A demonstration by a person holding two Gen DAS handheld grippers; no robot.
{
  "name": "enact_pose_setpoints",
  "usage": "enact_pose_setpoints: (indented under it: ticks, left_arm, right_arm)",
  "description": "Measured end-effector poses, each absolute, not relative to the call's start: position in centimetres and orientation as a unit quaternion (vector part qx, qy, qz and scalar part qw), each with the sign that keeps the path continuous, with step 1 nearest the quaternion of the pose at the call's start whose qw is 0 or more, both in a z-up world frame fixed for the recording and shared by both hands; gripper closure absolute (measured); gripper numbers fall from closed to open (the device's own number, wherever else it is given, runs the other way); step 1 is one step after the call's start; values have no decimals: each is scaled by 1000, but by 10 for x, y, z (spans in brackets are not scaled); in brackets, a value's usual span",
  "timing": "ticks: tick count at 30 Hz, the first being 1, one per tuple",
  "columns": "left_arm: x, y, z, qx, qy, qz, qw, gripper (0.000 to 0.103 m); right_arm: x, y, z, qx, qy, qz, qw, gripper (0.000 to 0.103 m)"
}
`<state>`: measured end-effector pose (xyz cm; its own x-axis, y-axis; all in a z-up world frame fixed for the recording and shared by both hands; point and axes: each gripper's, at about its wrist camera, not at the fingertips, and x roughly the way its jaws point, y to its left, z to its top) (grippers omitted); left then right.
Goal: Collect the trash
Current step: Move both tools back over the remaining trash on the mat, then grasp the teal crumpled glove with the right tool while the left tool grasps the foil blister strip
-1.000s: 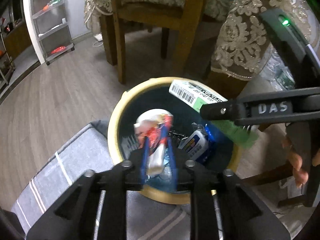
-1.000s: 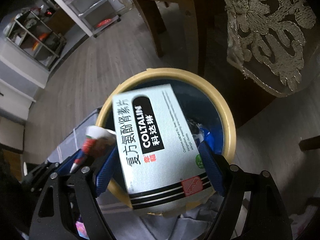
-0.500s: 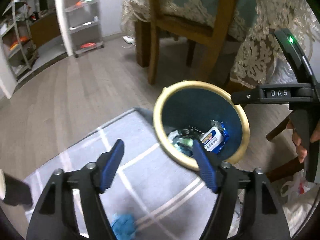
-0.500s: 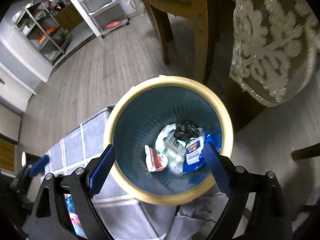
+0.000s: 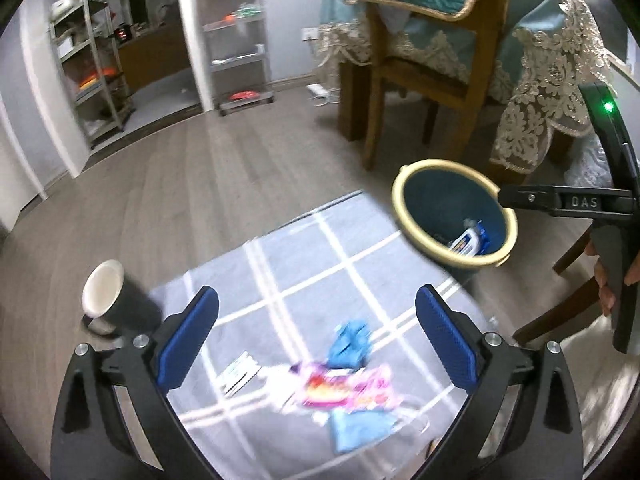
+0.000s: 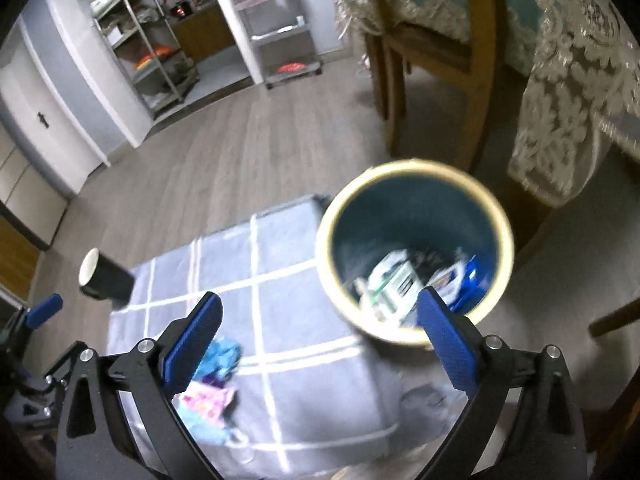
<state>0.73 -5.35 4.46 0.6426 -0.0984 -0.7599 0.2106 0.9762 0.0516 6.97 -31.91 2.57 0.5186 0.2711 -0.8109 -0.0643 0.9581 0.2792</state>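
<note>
The blue bin with a yellow rim (image 5: 400, 200) (image 6: 412, 166) stands at the rug's far right corner. Inside lie a white and green box (image 6: 394, 284) and a blue and white packet (image 5: 468, 240). My left gripper (image 5: 316, 300) hangs over the grey checked rug (image 5: 304, 256), its jaws opening with nothing between them. Below it lie a pink wrapper (image 5: 344, 390), a crumpled blue piece (image 5: 352, 340) and a white slip (image 5: 238, 372). My right gripper (image 6: 320, 302) is just left of the bin, jaws opening and empty. A black paper cup (image 5: 120, 304) (image 6: 106, 278) lies at the rug's left edge.
A wooden chair (image 5: 420, 80) and a table under a lace cloth (image 5: 552, 80) stand behind the bin. Metal shelves (image 5: 240, 40) line the far wall. A hand (image 5: 612, 280) holds the right gripper's handle at the right edge of the left wrist view.
The left gripper let a wrapper and the right a white box drop into the bin. Both opened wide and rose away, the left swinging left over the rug.
</note>
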Motion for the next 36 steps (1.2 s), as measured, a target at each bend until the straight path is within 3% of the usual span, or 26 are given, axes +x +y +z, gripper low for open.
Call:
enact_pose_setpoints:
  ticks: [12, 22, 24, 28, 30, 33, 36]
  left_arm:
    - [-14, 38, -16, 103, 453, 21, 885, 6]
    - [5, 95, -71, 25, 485, 66, 871, 6]
    - [9, 91, -85, 45, 497, 63, 864, 6]
    - [17, 74, -105, 82, 516, 37, 852, 6]
    - [21, 66, -112, 85, 519, 22, 851, 6]
    - [27, 56, -121, 87, 522, 7, 848, 6]
    - [32, 48, -132, 90, 530, -5, 843, 6]
  right_arm:
    - [48, -214, -38, 75, 541, 135, 827, 6]
    - [65, -161, -75, 79, 562, 137, 812, 11]
    - [69, -154, -85, 70, 576, 142, 802, 28]
    - [72, -146, -97, 58, 591, 147, 791, 45]
    - [74, -148, -102, 61, 599, 147, 784, 65]
    - [74, -150, -103, 69, 602, 150, 781, 84]
    - [74, -151, -92, 60, 585, 151, 795, 92]
